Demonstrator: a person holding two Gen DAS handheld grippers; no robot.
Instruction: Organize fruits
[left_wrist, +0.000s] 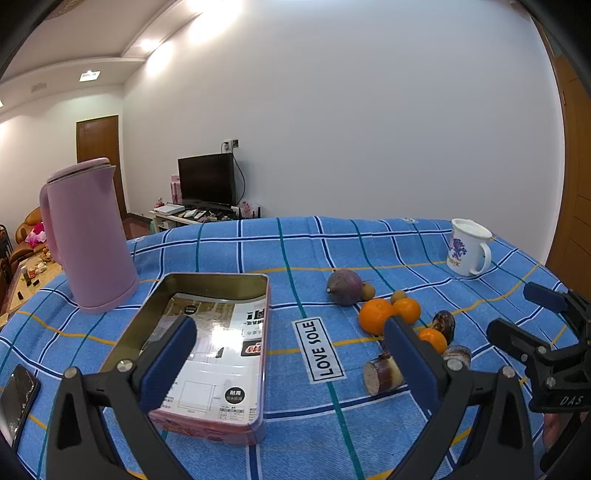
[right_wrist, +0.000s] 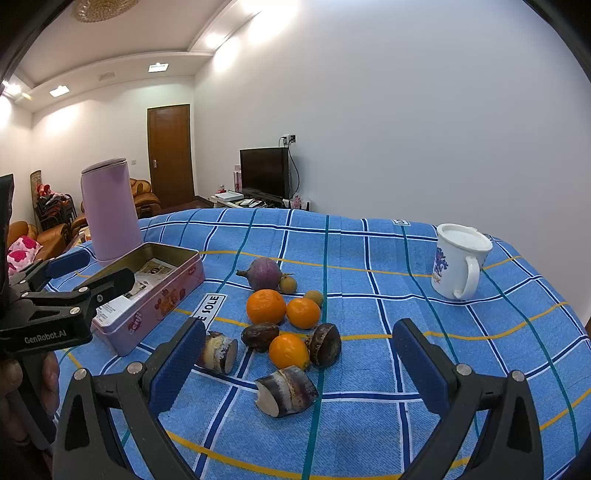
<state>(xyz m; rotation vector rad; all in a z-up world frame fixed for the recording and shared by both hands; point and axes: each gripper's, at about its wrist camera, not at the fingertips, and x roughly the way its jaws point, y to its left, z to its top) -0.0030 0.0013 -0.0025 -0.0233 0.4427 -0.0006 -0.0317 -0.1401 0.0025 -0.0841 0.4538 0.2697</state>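
Fruits lie in a cluster on the blue checked cloth: a large orange (right_wrist: 266, 306), a second orange (right_wrist: 303, 312), a third orange (right_wrist: 289, 350), a purple round fruit (right_wrist: 263, 274), two dark brown fruits (right_wrist: 325, 344), small tan fruits (right_wrist: 314, 297) and two sugarcane pieces (right_wrist: 286, 390). A pink tin (left_wrist: 207, 354) with paper inside stands open to their left. My left gripper (left_wrist: 291, 362) is open and empty, one finger over the tin. My right gripper (right_wrist: 299, 363) is open and empty, just before the cluster.
A pink kettle (left_wrist: 88, 236) stands at the back left behind the tin. A white mug (right_wrist: 458, 260) stands at the back right. A phone (left_wrist: 18, 391) lies at the left edge. A "LOVE SOLE" label (left_wrist: 319, 349) is sewn on the cloth.
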